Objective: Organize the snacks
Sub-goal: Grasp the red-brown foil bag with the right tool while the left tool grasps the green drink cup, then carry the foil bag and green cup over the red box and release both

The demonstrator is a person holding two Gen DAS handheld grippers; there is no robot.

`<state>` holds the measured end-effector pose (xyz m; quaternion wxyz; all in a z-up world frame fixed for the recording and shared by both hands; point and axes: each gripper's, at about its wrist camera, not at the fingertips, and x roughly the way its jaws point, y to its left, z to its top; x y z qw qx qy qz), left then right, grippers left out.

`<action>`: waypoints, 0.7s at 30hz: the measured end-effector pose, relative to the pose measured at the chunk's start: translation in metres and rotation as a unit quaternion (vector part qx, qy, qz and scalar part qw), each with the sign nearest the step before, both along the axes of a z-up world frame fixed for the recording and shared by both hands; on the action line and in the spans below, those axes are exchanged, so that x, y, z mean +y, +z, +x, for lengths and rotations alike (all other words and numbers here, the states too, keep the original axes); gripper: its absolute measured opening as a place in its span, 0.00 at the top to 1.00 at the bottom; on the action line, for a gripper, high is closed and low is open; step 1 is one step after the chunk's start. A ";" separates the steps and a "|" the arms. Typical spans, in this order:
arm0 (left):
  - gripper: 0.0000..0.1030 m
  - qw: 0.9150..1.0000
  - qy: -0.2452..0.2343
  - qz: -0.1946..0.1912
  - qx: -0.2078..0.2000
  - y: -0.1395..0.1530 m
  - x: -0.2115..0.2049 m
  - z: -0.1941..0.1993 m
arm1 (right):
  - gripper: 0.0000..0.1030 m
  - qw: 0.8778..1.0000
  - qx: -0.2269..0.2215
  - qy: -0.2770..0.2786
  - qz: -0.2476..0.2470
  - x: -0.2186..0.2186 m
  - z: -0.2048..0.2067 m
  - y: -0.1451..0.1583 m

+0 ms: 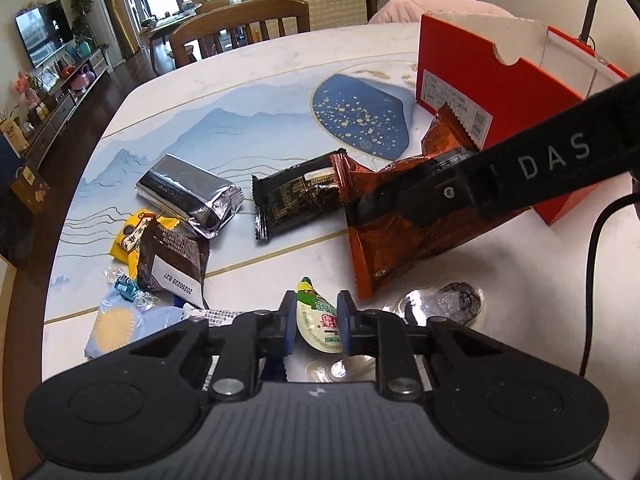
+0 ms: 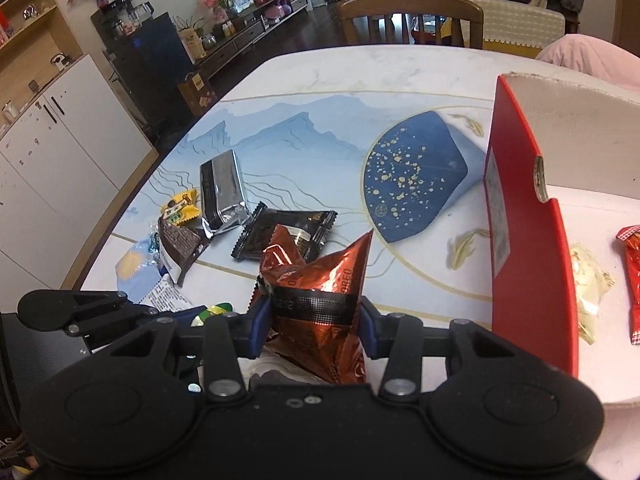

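Note:
My right gripper (image 2: 310, 326) is shut on an orange foil snack bag (image 2: 320, 276) and holds it above the table, left of the red box (image 2: 528, 240). The same bag (image 1: 392, 220) shows in the left wrist view, pinched by the right gripper's black fingers (image 1: 424, 196). My left gripper (image 1: 314, 320) is shut on a green-and-white jelly cup (image 1: 320, 320) low over the table's near edge. The red box holds a red packet (image 2: 632, 280) and a pale wrapped snack (image 2: 588, 296).
On the table (image 1: 280, 80) lie a silver packet (image 1: 192, 192), a black packet (image 1: 296, 200), a dark brown packet (image 1: 172, 260), a yellow packet (image 1: 132, 236), a light blue packet (image 1: 120, 328) and a clear-wrapped dark cookie (image 1: 452, 300). A wooden chair (image 1: 240, 28) stands at the far side.

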<state>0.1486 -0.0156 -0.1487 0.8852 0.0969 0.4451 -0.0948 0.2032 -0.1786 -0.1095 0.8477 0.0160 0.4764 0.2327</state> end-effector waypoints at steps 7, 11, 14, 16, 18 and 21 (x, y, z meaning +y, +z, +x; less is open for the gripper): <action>0.86 0.999 0.009 -0.030 0.003 0.011 0.003 -0.007 | 0.59 1.000 -0.013 -0.015 0.010 -0.007 -0.010 0.016; 0.86 0.998 0.022 -0.053 0.005 0.022 0.009 -0.012 | 0.59 0.999 -0.022 -0.024 0.018 -0.015 -0.019 0.029; 0.86 0.997 0.029 -0.066 -0.003 0.036 0.013 -0.017 | 0.59 0.999 -0.033 -0.032 0.022 -0.023 -0.027 0.042; 0.87 0.997 0.032 -0.073 -0.010 0.046 0.014 -0.020 | 0.59 0.998 -0.038 -0.039 0.026 -0.029 -0.031 0.050; 0.88 0.996 0.033 -0.081 -0.020 0.059 0.015 -0.023 | 0.59 0.998 -0.043 -0.046 0.028 -0.035 -0.034 0.058; 0.88 0.995 0.030 -0.088 -0.037 0.076 0.012 -0.024 | 0.59 0.997 -0.050 -0.057 0.032 -0.046 -0.038 0.070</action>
